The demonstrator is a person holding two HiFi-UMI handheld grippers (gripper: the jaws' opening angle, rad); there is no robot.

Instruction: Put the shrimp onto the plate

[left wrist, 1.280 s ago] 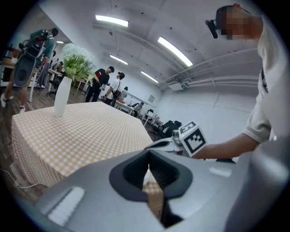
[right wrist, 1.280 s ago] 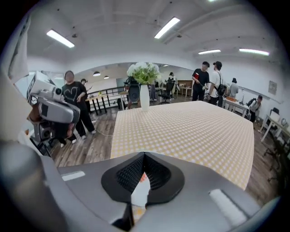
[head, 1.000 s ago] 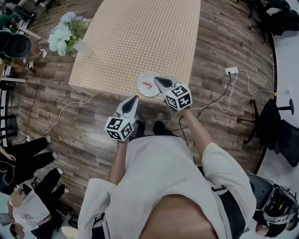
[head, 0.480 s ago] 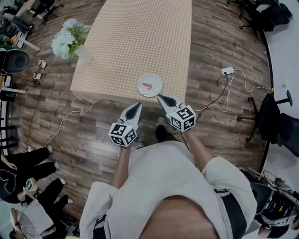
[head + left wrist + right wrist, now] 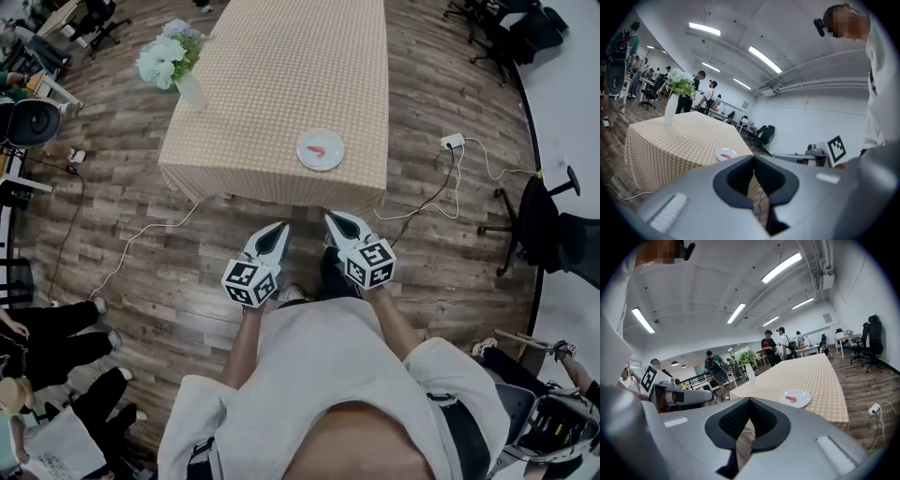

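The shrimp (image 5: pixel 318 151) lies on the white plate (image 5: pixel 332 140), near the front edge of the checked table (image 5: pixel 272 84). The left gripper (image 5: pixel 279 227) and the right gripper (image 5: pixel 330 217) are over the wooden floor (image 5: pixel 169 253) in front of the table, well apart from the plate. Both have their jaws pressed together with nothing between them.
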